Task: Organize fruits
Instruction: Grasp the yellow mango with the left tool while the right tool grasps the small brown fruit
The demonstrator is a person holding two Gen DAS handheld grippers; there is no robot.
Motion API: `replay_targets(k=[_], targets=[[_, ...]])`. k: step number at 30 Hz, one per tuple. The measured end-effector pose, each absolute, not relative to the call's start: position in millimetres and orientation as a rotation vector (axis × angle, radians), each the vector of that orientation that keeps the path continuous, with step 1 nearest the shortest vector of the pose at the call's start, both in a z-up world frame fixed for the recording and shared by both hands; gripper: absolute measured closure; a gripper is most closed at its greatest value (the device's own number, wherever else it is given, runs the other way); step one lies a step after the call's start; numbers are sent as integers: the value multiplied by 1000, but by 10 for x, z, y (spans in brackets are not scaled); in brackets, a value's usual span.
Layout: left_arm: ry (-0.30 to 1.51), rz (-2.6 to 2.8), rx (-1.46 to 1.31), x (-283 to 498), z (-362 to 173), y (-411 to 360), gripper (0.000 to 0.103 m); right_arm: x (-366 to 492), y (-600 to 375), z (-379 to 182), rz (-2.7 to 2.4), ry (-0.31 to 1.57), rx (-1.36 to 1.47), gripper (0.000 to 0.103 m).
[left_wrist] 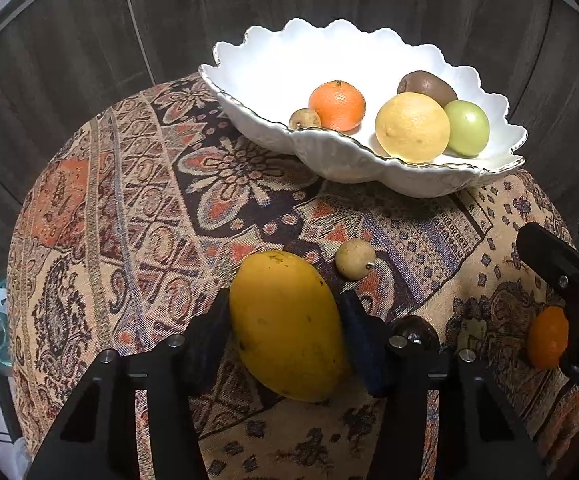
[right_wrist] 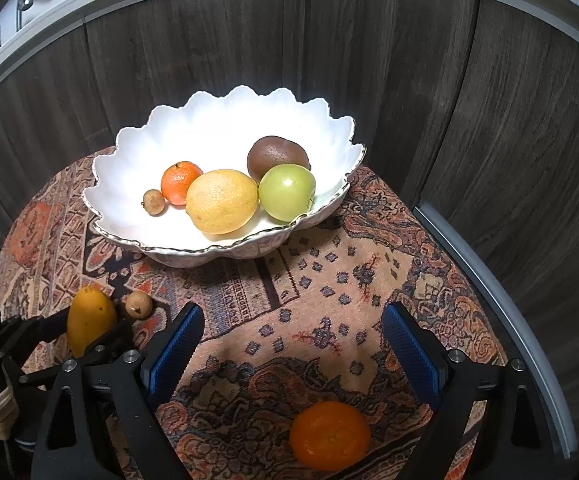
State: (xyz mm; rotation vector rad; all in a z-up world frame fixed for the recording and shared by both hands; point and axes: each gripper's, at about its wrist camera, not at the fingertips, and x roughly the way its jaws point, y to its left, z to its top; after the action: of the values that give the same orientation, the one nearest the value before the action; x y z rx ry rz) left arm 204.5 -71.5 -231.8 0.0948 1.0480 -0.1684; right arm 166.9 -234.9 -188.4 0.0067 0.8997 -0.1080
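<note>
Nearest of all lies the mango [left_wrist: 285,328], flat on the patterned cloth of the table [left_wrist: 137,216] close to its near edge, with the left gripper [left_wrist: 285,336] closed in on it: both dark pads [left_wrist: 209,336] sit against its flanks across the narrow width, which looks a sensible hold for so long a fruit. It has not left the cloth. Just beyond its tip rests a small tan round fruit [left_wrist: 355,259], loose and apart, and a dark glossy fruit [left_wrist: 415,330] peeps out behind the gripper's finger.

Over by the table's right-hand side the right gripper [right_wrist: 293,348] hangs with its jaws wide, blue pads [right_wrist: 409,354] well apart, nothing in them; an orange [right_wrist: 329,436] lies on the cloth just short of them, untouched, probably the next candidate.

Toward the far edge stands the scalloped white bowl [right_wrist: 129,216], already holding a tangerine [right_wrist: 180,182], a small brown fruit [right_wrist: 154,201], a yellow citrus [right_wrist: 222,201], a green fruit [right_wrist: 286,192] and a kiwi [right_wrist: 275,154]. I judge the mango is bound there, and the free space on the bowl's left suits it.
</note>
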Motion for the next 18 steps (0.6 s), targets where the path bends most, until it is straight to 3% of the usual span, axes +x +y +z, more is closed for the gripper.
replay_targets(k=[18], targets=[[997,-40,23,1921,-2095,100,53,1867,-1684,-1996,39,928,-16,12]])
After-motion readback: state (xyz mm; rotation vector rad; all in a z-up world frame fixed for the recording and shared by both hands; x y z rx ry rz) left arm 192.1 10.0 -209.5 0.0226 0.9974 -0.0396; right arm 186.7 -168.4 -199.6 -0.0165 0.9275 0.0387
